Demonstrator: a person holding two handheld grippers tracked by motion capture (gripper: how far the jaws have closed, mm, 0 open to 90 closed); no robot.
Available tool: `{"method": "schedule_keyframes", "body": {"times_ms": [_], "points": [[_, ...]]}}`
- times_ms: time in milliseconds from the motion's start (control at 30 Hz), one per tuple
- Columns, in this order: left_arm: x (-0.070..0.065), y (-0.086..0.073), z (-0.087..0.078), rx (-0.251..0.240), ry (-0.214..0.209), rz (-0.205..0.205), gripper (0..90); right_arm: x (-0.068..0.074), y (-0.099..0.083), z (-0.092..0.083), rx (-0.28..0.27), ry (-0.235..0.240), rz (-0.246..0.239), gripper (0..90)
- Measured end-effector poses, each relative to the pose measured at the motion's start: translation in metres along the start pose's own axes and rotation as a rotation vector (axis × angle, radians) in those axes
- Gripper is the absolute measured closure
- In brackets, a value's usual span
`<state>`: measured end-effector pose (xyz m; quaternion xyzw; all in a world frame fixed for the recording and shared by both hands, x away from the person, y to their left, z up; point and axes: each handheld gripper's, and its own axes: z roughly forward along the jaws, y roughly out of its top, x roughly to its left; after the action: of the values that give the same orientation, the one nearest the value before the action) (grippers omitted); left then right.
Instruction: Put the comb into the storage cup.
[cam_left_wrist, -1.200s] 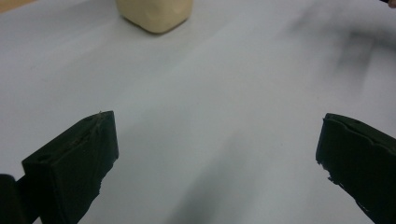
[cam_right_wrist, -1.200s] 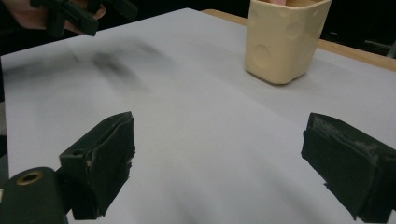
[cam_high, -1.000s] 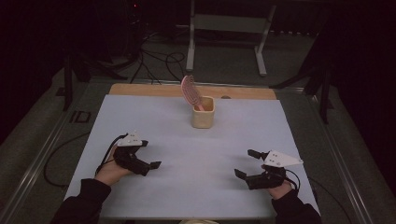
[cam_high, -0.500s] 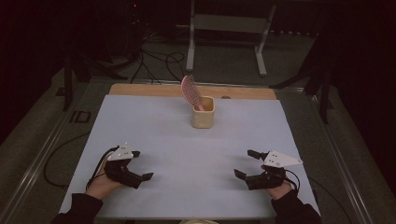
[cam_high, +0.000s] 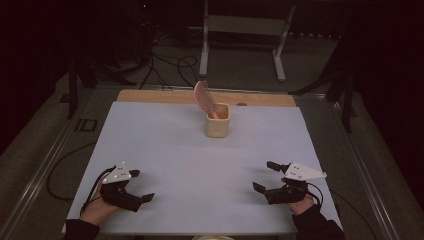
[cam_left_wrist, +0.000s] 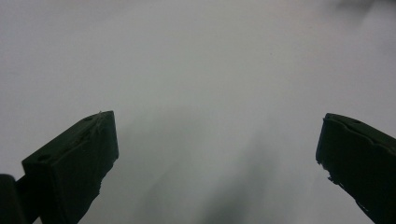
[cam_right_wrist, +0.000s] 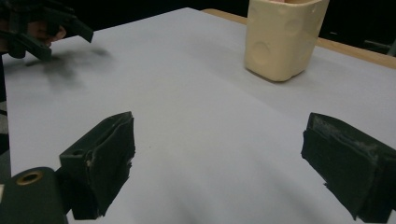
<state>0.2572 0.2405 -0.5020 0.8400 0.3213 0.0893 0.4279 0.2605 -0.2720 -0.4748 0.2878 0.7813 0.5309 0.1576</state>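
Here the 2 grippers rest low on the near part of the white table (cam_high: 165, 150), each with jaws spread wide and nothing between them. The cream cup (cam_high: 217, 120) stands upright near the far edge of the table, roughly on its midline, and a pink comb (cam_high: 204, 97) sticks out of it, its long axis leaning up and toward the left from the cup's mouth. The left gripper (cam_high: 137, 186) sits well short of the cup and off to its left; the left gripper view looks down on bare table between its open jaws. The right gripper (cam_high: 266, 176) sits well short of the cup and off to its right, and its own view has the cup ahead and to the right of its jaws. Neither is clearly nearer, as far as I can judge. Any reach for the comb would have to travel forward and inward, meeting the tilted handle above the cup's rim.
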Motion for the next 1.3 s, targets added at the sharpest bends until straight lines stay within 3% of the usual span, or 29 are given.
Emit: {"method": "schedule_keyframes", "body": {"times_ms": [333,1300], "points": [[0.001,-0.011,-0.016,-0.028,0.026,-0.019,0.0,0.001,-0.004,-0.001,0.009,0.004,-0.003,9.4],[-0.003,-0.010,-0.012,-0.026,0.005,-0.021,0.0,-0.003,-0.007,0.004,0.015,0.002,-0.005,9.4]]}}
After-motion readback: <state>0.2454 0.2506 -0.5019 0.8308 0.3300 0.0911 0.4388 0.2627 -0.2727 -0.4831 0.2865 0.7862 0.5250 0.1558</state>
